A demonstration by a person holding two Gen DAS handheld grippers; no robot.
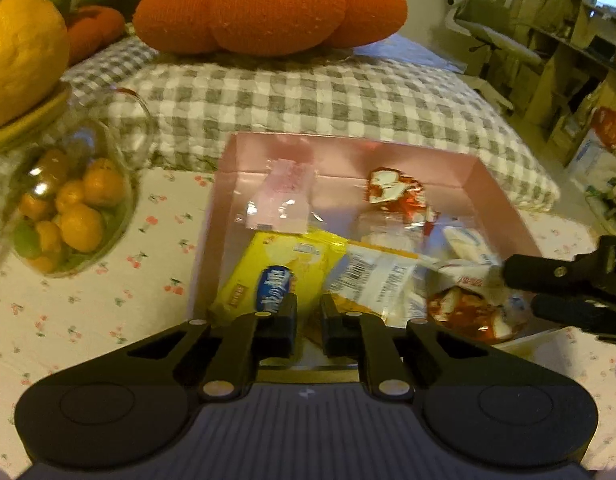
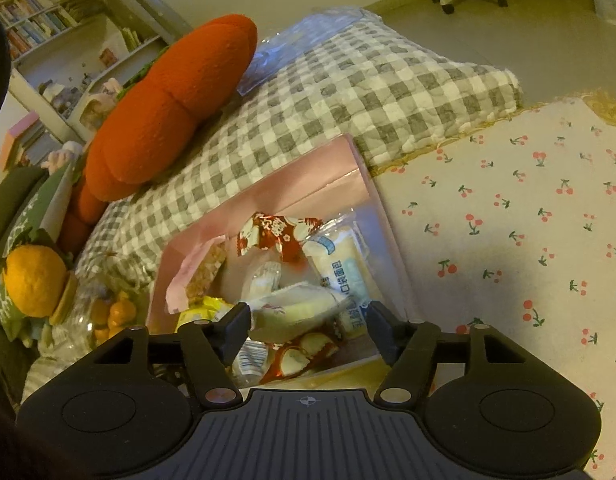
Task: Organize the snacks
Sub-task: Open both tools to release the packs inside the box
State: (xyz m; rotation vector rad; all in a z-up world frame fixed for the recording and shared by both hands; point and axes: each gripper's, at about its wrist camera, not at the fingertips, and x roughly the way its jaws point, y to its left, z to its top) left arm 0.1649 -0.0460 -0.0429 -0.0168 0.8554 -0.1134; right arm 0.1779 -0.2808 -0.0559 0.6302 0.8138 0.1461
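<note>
A pink box [image 1: 348,148] [image 2: 308,172] lies on the cherry-print cloth and holds several snack packets: a yellow packet [image 1: 284,268], a pale pink packet [image 1: 284,196], a red and white packet [image 1: 396,192] [image 2: 276,228] and a white packet with blue print [image 2: 340,264]. My left gripper [image 1: 308,320] hovers over the box's near edge, jaws a narrow gap apart and empty. My right gripper [image 2: 308,320] is open over the box, with a white packet [image 2: 292,308] lying between its fingers; it shows at the right of the left wrist view [image 1: 520,288].
A glass jar of small oranges [image 1: 68,216] [image 2: 104,316] with an orange-shaped lid [image 1: 20,52] stands left of the box. Behind the box lies a grey checked cushion [image 1: 308,96] [image 2: 348,92] with an orange pumpkin pillow [image 1: 268,4] [image 2: 168,108] on it.
</note>
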